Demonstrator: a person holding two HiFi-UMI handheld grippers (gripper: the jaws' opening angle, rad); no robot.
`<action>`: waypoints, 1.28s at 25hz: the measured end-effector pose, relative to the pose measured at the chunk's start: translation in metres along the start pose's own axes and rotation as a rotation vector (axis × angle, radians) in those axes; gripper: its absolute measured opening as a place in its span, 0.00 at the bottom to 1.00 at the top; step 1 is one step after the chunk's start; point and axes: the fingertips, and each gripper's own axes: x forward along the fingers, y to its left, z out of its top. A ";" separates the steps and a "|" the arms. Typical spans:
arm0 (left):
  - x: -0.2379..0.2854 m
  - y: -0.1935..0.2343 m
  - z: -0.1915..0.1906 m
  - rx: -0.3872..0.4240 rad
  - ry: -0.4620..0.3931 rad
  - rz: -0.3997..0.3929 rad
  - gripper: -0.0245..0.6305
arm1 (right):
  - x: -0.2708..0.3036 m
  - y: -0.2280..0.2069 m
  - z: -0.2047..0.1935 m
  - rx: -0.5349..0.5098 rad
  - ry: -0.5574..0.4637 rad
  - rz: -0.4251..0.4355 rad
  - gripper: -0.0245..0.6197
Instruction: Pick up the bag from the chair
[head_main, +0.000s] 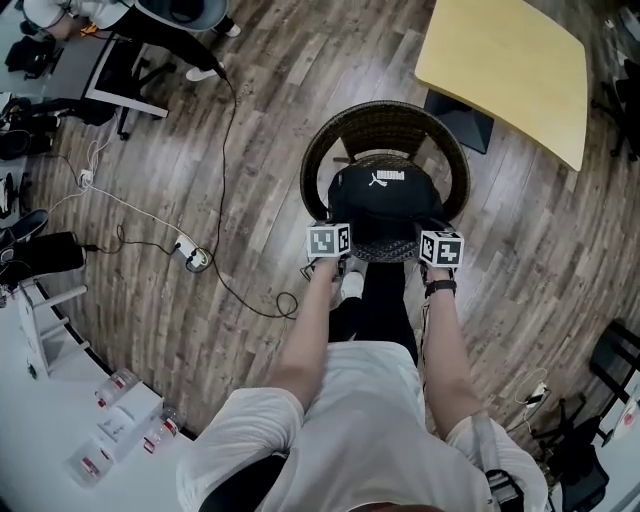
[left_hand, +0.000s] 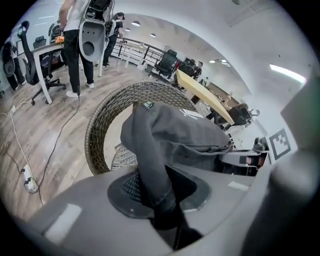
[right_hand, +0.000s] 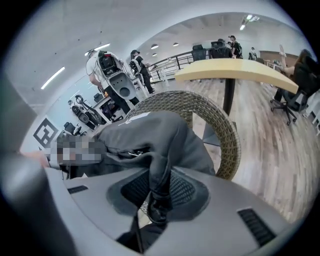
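A black bag (head_main: 385, 205) with white print hangs just above the round wicker chair (head_main: 385, 125), held up between both grippers. My left gripper (head_main: 330, 243) is shut on the bag's left edge; dark fabric (left_hand: 155, 165) runs down between its jaws. On the other side my right gripper (head_main: 440, 250) is shut on the bag's right edge, with a fold of the bag (right_hand: 160, 175) pinched between its pads. The chair's woven back (left_hand: 100, 125) and rim (right_hand: 225, 135) show behind the bag in both gripper views.
A yellow table (head_main: 505, 65) stands at the back right of the chair. A cable and power strip (head_main: 195, 258) lie on the wooden floor to the left. Office chairs and people stand at the far left (head_main: 120, 40). A white bench with small bottles (head_main: 120, 420) is at the near left.
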 end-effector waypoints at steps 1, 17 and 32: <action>-0.006 -0.002 0.003 0.004 -0.012 -0.001 0.18 | -0.006 0.003 0.005 -0.006 -0.013 -0.003 0.19; -0.107 -0.054 0.058 0.102 -0.189 -0.043 0.18 | -0.113 0.046 0.066 -0.038 -0.228 -0.066 0.19; -0.203 -0.094 0.111 0.215 -0.395 -0.079 0.17 | -0.210 0.097 0.126 -0.126 -0.445 -0.098 0.19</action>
